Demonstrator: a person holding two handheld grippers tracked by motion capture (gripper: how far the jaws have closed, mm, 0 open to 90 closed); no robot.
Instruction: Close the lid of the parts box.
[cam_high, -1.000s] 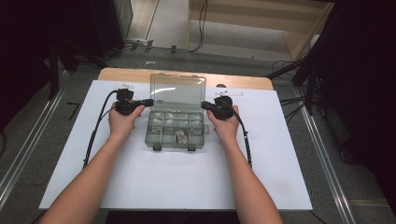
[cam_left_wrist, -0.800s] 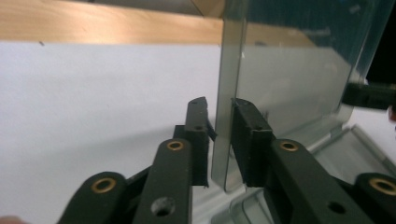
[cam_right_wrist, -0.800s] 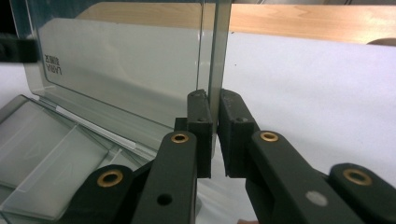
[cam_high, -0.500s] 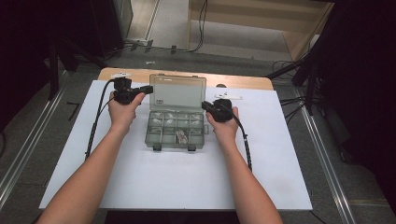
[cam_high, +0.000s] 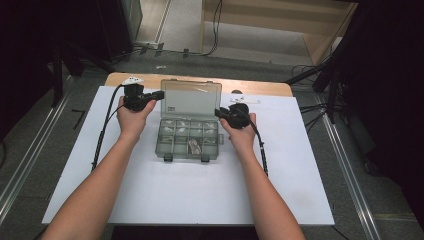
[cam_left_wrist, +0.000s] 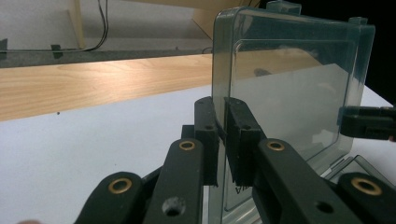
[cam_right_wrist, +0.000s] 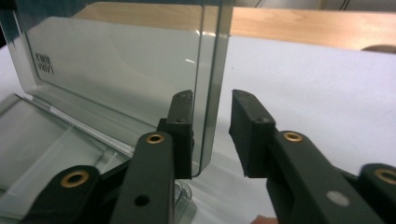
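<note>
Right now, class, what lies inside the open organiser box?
The organiser box has divided compartments; several hold small pale items, one small metal parts. What exactly they are cannot be told.

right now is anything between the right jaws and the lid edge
Nothing visible. The right gripper already straddles the side edge of the clear lid, jaws open around it. The left gripper is clamped on the opposite edge.

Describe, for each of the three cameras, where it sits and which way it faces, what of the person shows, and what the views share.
High view: above the person's side, looking forward and down at the compartment box; both forearms, left gripper, right gripper.
Left gripper view: rides the left gripper, facing its jaws clamped on the raised clear lid.
Right gripper view: rides the right gripper, jaws open astride the lid's other edge.
Shared: the lid and white table sheet.
</note>
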